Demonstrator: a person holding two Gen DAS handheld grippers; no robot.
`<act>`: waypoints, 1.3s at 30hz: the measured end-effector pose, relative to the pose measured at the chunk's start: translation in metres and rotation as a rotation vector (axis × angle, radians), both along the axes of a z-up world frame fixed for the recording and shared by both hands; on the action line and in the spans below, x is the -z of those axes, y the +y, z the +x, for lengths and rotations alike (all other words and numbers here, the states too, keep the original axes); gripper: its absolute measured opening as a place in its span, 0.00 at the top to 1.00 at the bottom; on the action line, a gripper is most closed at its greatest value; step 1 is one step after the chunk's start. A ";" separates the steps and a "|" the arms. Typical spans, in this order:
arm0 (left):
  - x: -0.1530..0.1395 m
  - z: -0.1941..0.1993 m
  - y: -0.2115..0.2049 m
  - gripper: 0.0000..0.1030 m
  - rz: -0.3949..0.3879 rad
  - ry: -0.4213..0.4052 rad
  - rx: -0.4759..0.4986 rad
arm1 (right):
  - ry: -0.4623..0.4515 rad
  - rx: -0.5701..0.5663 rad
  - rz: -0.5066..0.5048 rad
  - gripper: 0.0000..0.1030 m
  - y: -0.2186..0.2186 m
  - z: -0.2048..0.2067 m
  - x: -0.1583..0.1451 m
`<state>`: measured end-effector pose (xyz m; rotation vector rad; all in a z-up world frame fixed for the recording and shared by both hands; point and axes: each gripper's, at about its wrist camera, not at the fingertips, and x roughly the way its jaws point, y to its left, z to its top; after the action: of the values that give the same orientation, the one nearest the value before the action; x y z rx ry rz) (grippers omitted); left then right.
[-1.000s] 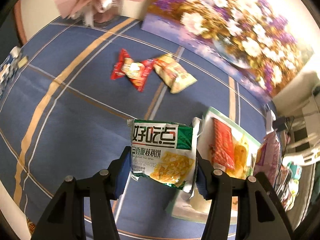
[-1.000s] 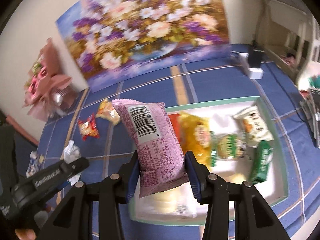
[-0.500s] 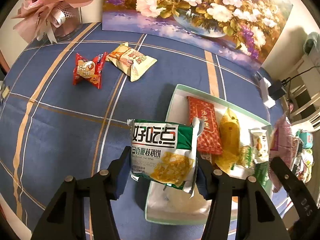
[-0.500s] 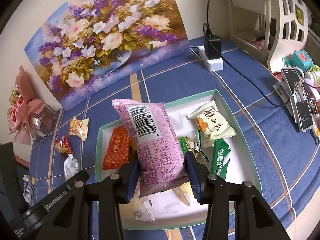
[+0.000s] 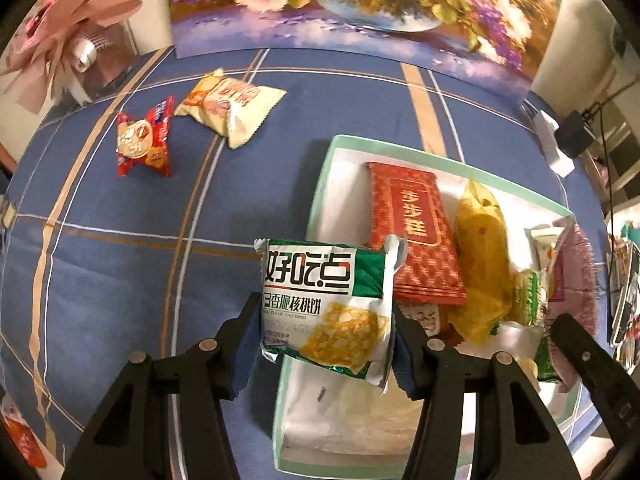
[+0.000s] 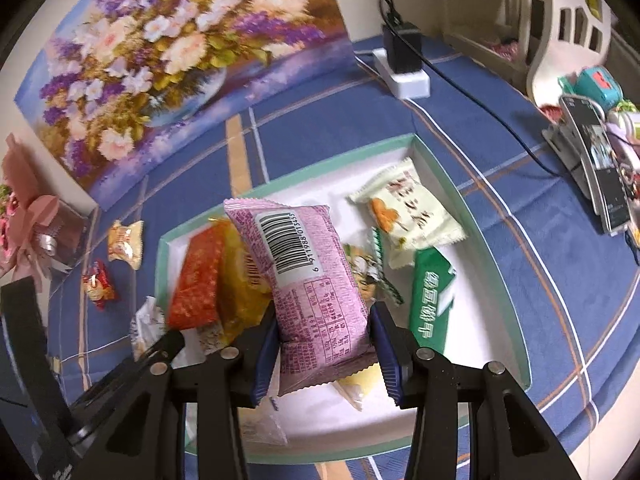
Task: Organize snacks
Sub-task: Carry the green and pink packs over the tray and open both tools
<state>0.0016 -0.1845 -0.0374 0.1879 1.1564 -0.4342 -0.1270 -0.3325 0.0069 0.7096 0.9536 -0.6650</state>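
My left gripper [image 5: 324, 344] is shut on a green and white snack pack [image 5: 326, 304] and holds it over the left edge of the green-rimmed white tray [image 5: 320, 184]. My right gripper [image 6: 322, 348] is shut on a pink snack pack [image 6: 304, 276] held above the tray [image 6: 472, 216]. In the tray lie a red pack [image 5: 412, 236], a yellow pack [image 5: 480, 248], a cream pack [image 6: 412, 212] and a green pack [image 6: 430, 300]. A red snack [image 5: 142, 140] and a cream-orange snack [image 5: 230, 102] lie on the blue cloth left of the tray.
A flower painting [image 5: 360, 8] leans on the wall behind. A pink gift bouquet [image 5: 68, 36] stands at the back left. A power strip with charger [image 6: 404, 64] and a phone on a stand [image 6: 600, 160] lie to the right.
Both grippers have come closer to the tray with their packs still held. The left gripper's view has swung so the tray lies right under its pack.
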 end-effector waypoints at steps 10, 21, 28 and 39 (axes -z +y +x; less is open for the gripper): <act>0.000 -0.011 -0.010 0.43 -0.009 0.013 0.046 | 0.014 0.017 0.026 0.55 -0.006 -0.004 0.007; 0.015 -0.010 -0.018 0.43 -0.013 0.058 0.052 | 0.055 0.007 0.015 0.55 -0.003 -0.002 0.009; 0.015 -0.010 -0.017 0.41 -0.019 0.079 0.048 | 0.077 -0.003 0.006 0.49 -0.002 0.000 0.009; -0.014 -0.012 -0.006 0.20 -0.076 0.063 0.035 | 0.077 -0.005 -0.032 0.32 0.000 -0.002 -0.003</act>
<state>-0.0099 -0.1901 -0.0233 0.1298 1.1979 -0.5172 -0.1293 -0.3322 0.0099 0.6567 1.0132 -0.7060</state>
